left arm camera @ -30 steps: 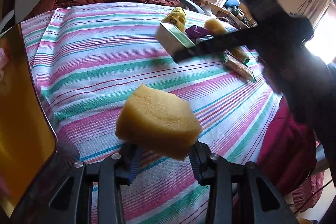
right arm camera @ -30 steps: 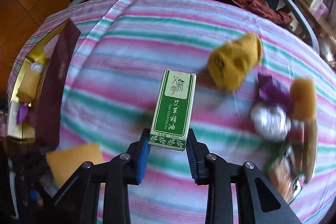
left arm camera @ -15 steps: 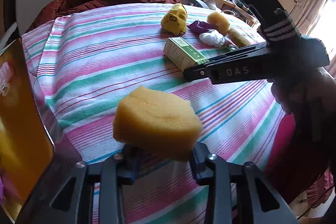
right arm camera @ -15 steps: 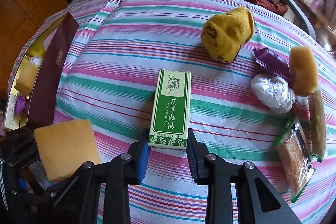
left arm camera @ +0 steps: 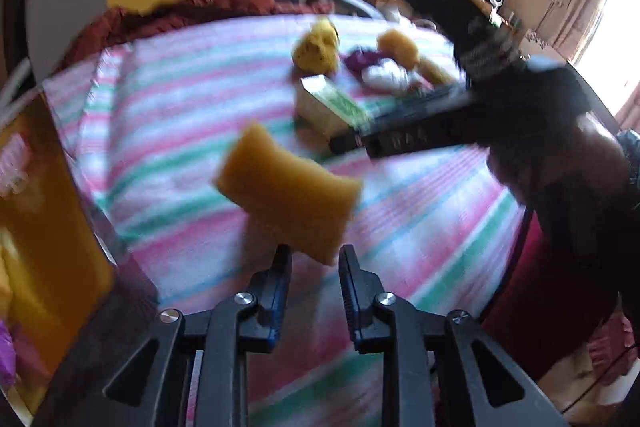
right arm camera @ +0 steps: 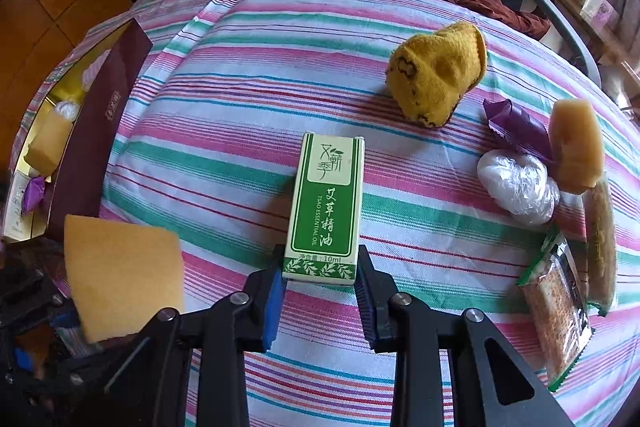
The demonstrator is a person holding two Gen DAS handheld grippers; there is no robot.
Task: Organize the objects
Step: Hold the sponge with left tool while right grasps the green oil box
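At the far left an open maroon box with a gold lining is seen, already holding a few small things. Beside it a yellow sponge is pinched at its lower corner by the left gripper, whose jaws have just been closing on it. At the centre a green carton is clamped at its near end by the right gripper, its far end apparently resting on the striped cloth. Both pickups appear done (the left view is blurred); carrying to the box is judged next, and clearance over its wall will be needed. A yellow sock and wrapped snacks remain at right.
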